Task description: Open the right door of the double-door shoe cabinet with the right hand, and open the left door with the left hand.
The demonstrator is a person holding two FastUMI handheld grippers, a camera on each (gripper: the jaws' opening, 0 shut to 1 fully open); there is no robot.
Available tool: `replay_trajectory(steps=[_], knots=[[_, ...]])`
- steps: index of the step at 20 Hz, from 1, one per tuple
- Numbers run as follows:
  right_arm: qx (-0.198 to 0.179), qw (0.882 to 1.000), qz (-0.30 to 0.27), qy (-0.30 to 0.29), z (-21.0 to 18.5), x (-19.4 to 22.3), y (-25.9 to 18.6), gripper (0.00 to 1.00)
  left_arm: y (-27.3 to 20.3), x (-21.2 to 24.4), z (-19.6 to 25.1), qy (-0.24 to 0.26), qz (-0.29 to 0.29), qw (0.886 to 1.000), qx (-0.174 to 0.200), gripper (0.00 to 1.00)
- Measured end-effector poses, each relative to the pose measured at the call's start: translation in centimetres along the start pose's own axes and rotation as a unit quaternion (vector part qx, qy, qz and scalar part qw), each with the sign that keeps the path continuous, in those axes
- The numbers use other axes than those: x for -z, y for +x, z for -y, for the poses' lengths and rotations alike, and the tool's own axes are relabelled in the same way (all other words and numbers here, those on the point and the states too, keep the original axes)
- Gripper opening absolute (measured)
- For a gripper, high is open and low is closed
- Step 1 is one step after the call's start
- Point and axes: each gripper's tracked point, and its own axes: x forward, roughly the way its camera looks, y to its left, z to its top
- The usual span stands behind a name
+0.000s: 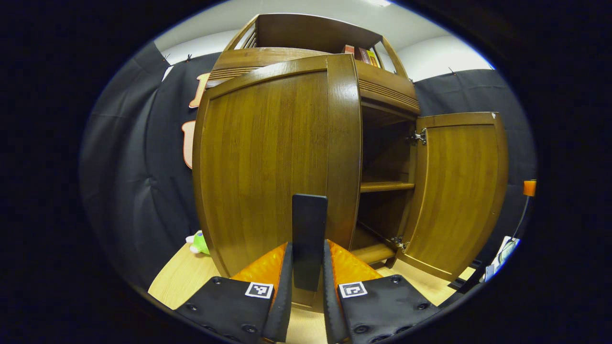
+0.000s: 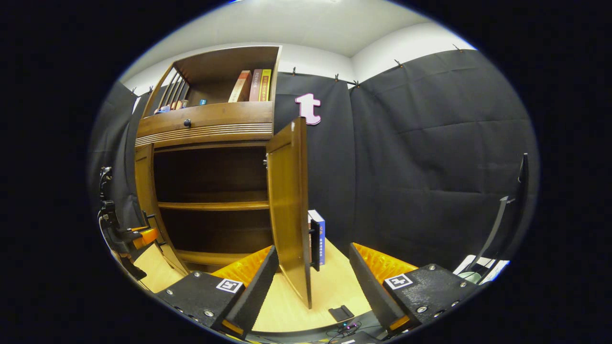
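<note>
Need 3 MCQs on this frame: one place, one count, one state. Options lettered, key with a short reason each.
1. Where does the blue box stand?
A. behind the open right door
B. on the top shelf
C. inside the cabinet

2. How many books stand upright on the cabinet's top shelf?
A. one
B. three
C. five

3. What state is the left gripper in?
A. open, clear of the door
B. shut on the left door's handle
C. shut on a book

Key: 1 A, it shows past the right door edge, on the floor. 2 B, three spines side by side. 3 B, both fingers press the handle of the left door.
</note>
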Motion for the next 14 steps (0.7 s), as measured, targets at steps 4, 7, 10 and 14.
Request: replay_trajectory(steps=[4,7,10,14], knots=[[-0.013,1.000,-0.001,0.002,-3.2,0.4,-0.7,0.92,-2.1,0.3,-1.1,0.001,0.002,1.000,0.015,0.36],[-0.027,1.000,-0.005,0.007,-5.8,0.7,-0.7,0.81,-3.3,0.3,-2.2,0.000,0.003,1.000,0.017,0.35],[-0.039,0.999,-0.006,0.004,-7.9,1.0,-0.5,0.89,-4.8,0.4,-3.2,-0.014,0.002,1.000,0.017,0.36],[-0.058,0.998,-0.011,0.003,-10.1,1.1,0.0,1.00,-6.4,0.8,-4.7,-0.028,-0.007,1.000,0.008,0.36]])
